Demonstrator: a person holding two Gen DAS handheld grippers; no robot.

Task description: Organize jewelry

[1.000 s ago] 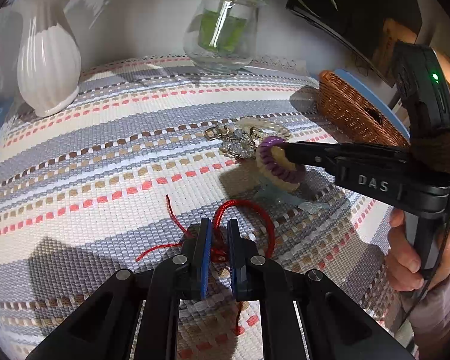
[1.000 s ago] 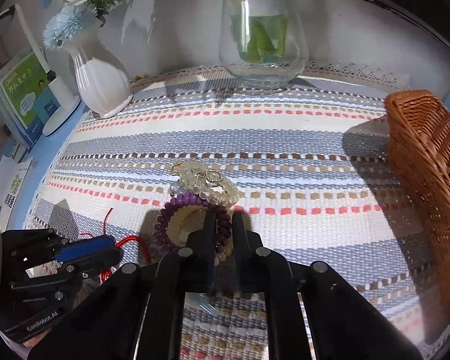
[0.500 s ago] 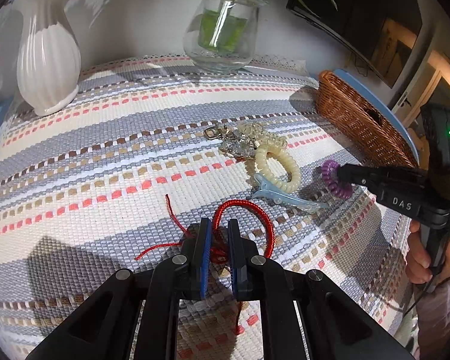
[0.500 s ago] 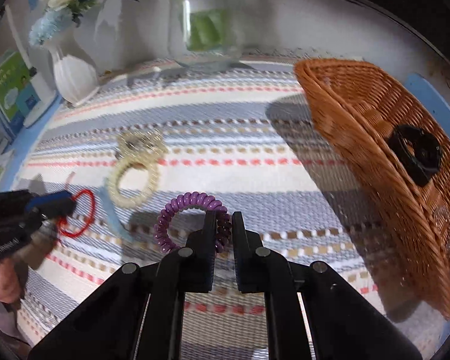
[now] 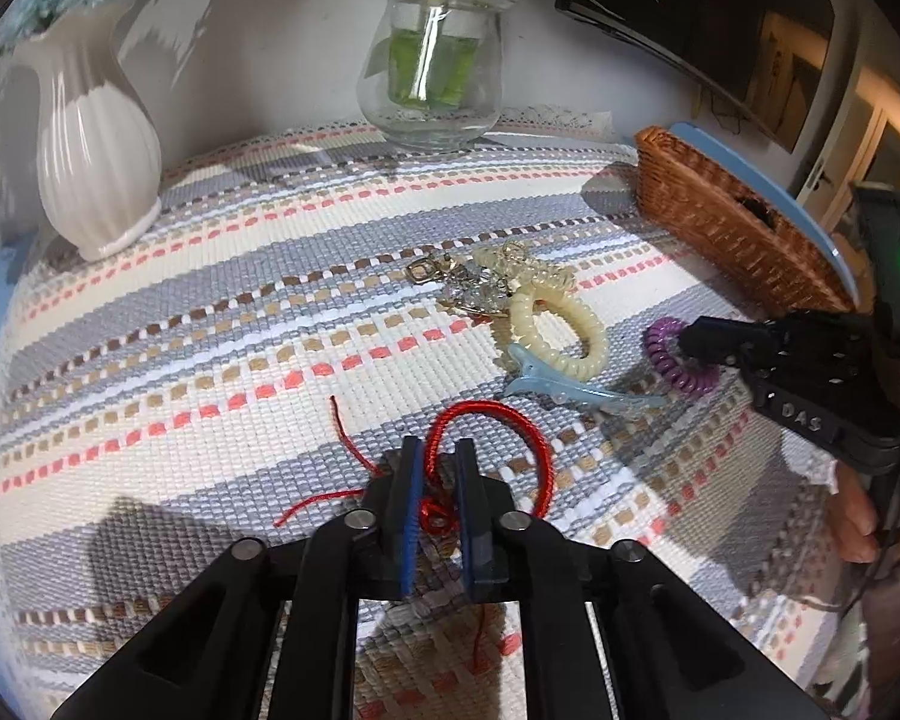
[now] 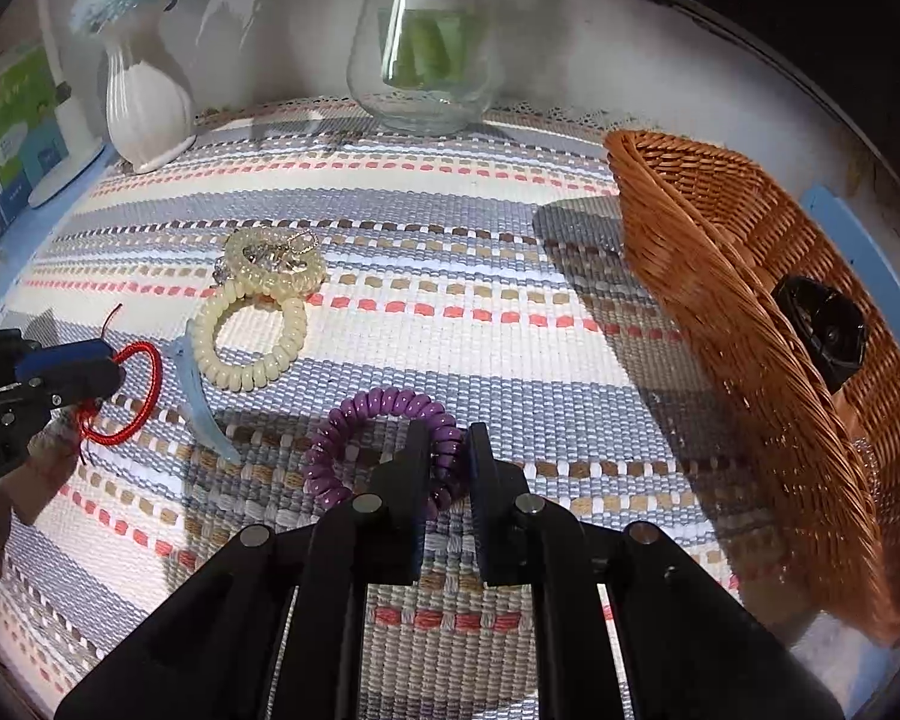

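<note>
From the left wrist we see our left gripper [image 5: 437, 468] clenched on the knot of the red cord bracelet [image 5: 491, 431], its loop curving out to the right of the fingers and loose ends trailing left. Ahead and right of the fingers lie a pale blue hair clip [image 5: 576, 387], a cream coil hair tie [image 5: 561, 324] and a tangle of clear beads with a gold clasp [image 5: 486, 276] — nothing stands between them and us. Far right, our right gripper [image 5: 687, 339] grasps the purple coil hair tie [image 5: 678, 360], with the wicker basket [image 5: 726, 228] beyond it. A white vase [image 5: 93, 162] and a glass vase [image 5: 435, 66] stand at the back against a pale wall.

From the right wrist, our right gripper [image 6: 447, 444] pinches the purple coil hair tie [image 6: 378, 438], which hangs mostly left of the fingers. Right of them the wicker basket [image 6: 720, 276] rests tilted, a black object [image 6: 822, 333] inside. Left of the fingers lie the blue clip [image 6: 201, 390] and cream tie [image 6: 249, 345]; farther left, the left gripper [image 6: 111, 369] holds the red bracelet [image 6: 141, 396]. All rests on a striped woven mat [image 6: 450, 252] — grey, cream, coral dashes.
</note>
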